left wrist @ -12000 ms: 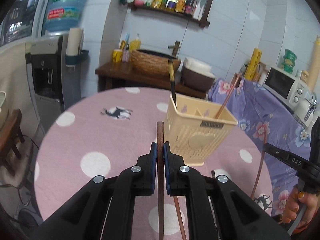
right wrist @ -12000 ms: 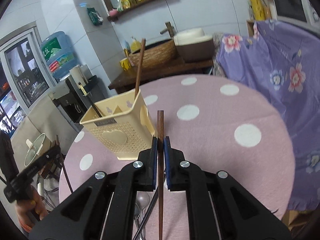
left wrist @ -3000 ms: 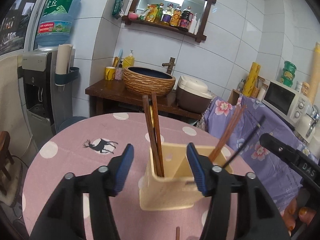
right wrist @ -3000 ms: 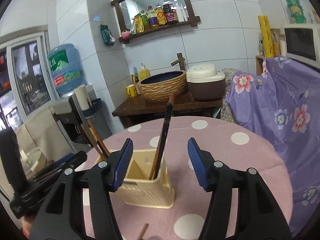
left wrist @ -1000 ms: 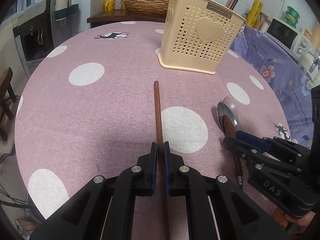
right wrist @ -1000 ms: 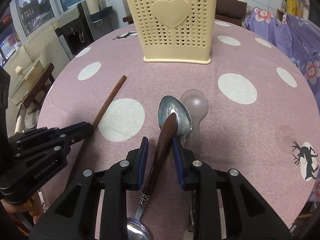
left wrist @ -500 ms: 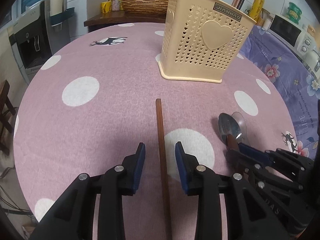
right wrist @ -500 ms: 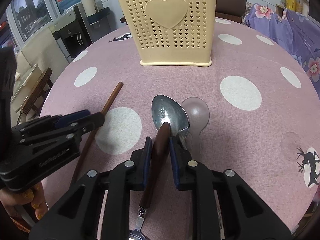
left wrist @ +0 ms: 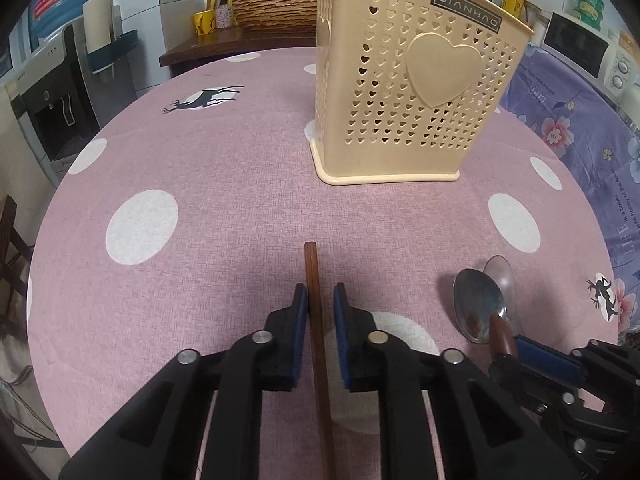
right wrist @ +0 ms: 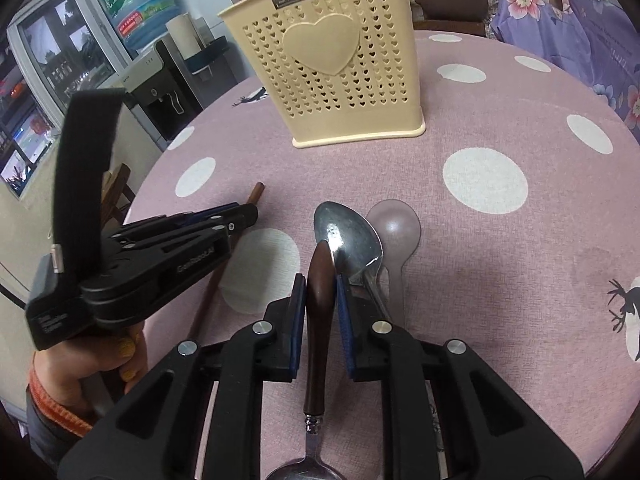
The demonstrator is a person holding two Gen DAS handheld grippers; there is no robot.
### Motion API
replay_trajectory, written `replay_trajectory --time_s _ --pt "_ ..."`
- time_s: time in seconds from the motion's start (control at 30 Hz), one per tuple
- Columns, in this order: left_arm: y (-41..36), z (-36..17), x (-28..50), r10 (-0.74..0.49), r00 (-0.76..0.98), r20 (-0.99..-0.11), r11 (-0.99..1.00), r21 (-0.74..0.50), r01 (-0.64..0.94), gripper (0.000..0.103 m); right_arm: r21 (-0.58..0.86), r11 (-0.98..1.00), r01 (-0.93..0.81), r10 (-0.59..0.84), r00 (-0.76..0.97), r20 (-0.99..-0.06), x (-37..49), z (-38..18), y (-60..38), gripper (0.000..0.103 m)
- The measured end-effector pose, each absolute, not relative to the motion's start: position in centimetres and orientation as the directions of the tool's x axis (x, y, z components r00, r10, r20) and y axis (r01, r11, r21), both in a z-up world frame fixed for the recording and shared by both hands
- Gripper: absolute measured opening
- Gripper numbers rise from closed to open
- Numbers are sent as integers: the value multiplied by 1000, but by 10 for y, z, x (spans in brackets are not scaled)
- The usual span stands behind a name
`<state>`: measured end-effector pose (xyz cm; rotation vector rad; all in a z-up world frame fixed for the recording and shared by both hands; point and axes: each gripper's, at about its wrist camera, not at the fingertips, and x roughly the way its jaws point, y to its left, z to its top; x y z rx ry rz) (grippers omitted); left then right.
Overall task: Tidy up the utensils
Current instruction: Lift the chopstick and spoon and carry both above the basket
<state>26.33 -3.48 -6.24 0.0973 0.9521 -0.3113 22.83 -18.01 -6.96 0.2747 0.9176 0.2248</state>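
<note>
A brown chopstick (left wrist: 316, 320) lies on the pink dotted tablecloth, pointing at the cream heart-pattern basket (left wrist: 420, 100). My left gripper (left wrist: 321, 292) straddles its far end, jaws closing, with a thin gap still showing at the right pad. My right gripper (right wrist: 321, 280) has both pads pressed on the brown handle (right wrist: 320, 312) of a spoon, and its jaws are still tightening. That handle's tip rests on a metal spoon (right wrist: 352, 236), and a translucent spoon (right wrist: 396, 228) lies beside it. The basket (right wrist: 340, 72) holds several chopsticks.
The round table (left wrist: 200, 160) drops off at the left and near edges. A water dispenser (left wrist: 68, 92) stands beyond the left rim. A purple floral cloth (left wrist: 580, 112) covers furniture on the right. A hand (right wrist: 100, 352) holds the left gripper (right wrist: 244, 214).
The left jaws opened, slid forward along the chopstick toward the basket, and narrowed again around it. The right jaws closed in on the brown handle.
</note>
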Motion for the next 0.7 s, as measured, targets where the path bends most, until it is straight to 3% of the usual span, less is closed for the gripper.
replay_trajectory --time_s 0.43,0.7 --pt "-37 -63 263 -222 550 -805 955 -66 289 8 344 936 -77 318 607 -728 221 -64 -183 17" --pt "-22 -41 249 -307 578 -757 944 -164 286 8 367 923 -116 352 641 -682 212 -52 -188 17"
